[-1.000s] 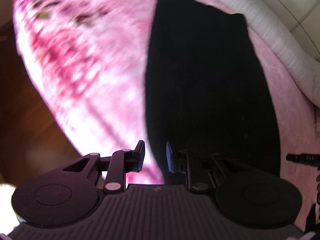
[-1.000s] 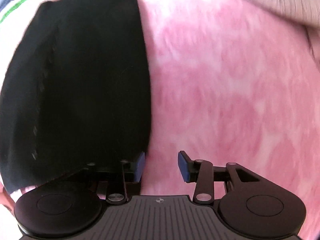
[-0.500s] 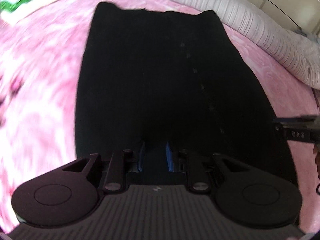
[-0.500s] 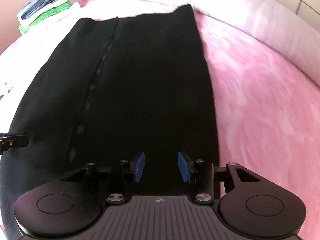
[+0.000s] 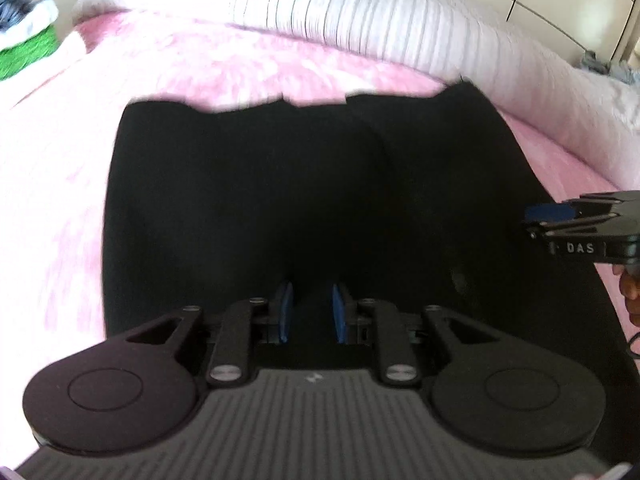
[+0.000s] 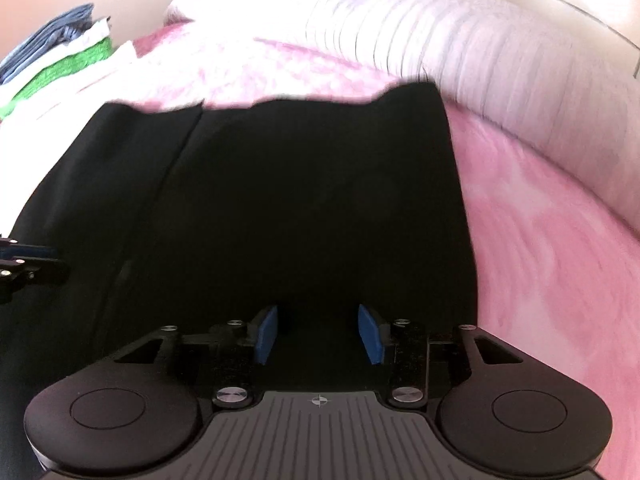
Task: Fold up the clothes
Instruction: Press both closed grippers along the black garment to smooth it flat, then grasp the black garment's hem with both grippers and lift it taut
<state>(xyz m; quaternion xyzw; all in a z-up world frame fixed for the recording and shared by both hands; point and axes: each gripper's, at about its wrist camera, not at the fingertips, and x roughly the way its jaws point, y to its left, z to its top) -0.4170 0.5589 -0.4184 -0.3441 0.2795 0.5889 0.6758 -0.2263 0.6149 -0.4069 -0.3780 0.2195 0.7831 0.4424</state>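
A black garment [image 5: 304, 200] is spread flat on the pink bedspread [image 5: 240, 68], its far hem lying short of the white striped bolster [image 5: 380, 16] that runs along the far edge of the bed. A seam or placket is seen running lengthwise down the cloth, left of centre in the right wrist view. Its near end is hidden under the two tools, so how far it reaches toward the near edge of the bed cannot be told.

The left gripper [image 5: 310, 312] is held low over the near part of the garment with its jaws a little apart; dark cloth is seen behind the gap, but whether any is pinched cannot be told. The right gripper [image 6: 318, 334] is placed beside it nearer the garment's right edge, its jaws opening, with cloth below them and nothing clamped.

The step in hand is judged to be the approach for a fold of the near end. Next, both sets of jaws would need to be lowered onto the near hem and closed on it evenly, then carried toward the far hem.

A stack of folded clothes [image 6: 60, 60] is seen at the far left corner of the bed.
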